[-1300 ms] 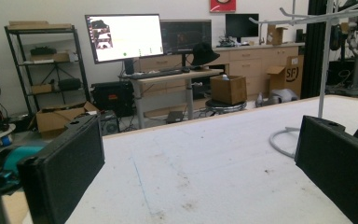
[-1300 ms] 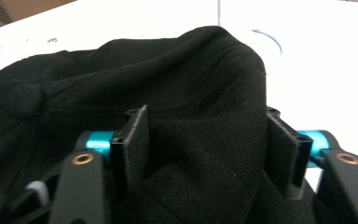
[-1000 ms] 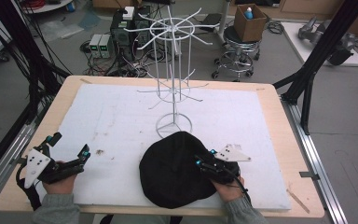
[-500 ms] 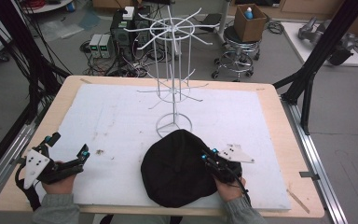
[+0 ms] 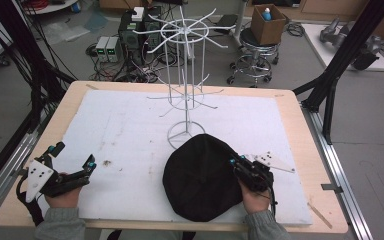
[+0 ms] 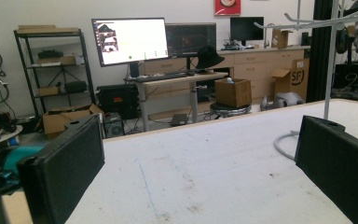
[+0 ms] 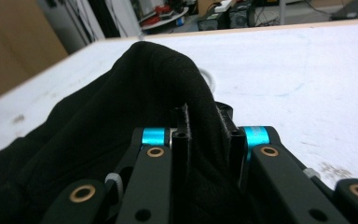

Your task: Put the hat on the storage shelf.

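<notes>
Now the round black fabric hat [image 5: 200, 185] lies on the white foam mat [image 5: 130, 130] that covers the light wooden worktop [image 5: 290, 100], near the middle of the worktop's near edge. Its far rim touches or overlaps the ring base of the white wire display stand [image 5: 185, 90], which stands upright at the centre of the mat.

At the hat's right side, the right hand-held gripper [image 5: 236, 164] has its jaws nearly closed on a fold of the black fabric; the right gripper view shows the cloth [image 7: 158, 93] bunched up between the two black jaws and rising in a peak ahead of them. The person's right hand [image 5: 254, 192] grips the handle close to the near edge.

Near the worktop's near left corner, the left hand-held gripper [image 5: 73, 156] rests low over the mat with its jaws spread wide and nothing between them; the left gripper view shows bare mat [image 6: 205, 172] between the pads. It is well apart from the hat.
</notes>
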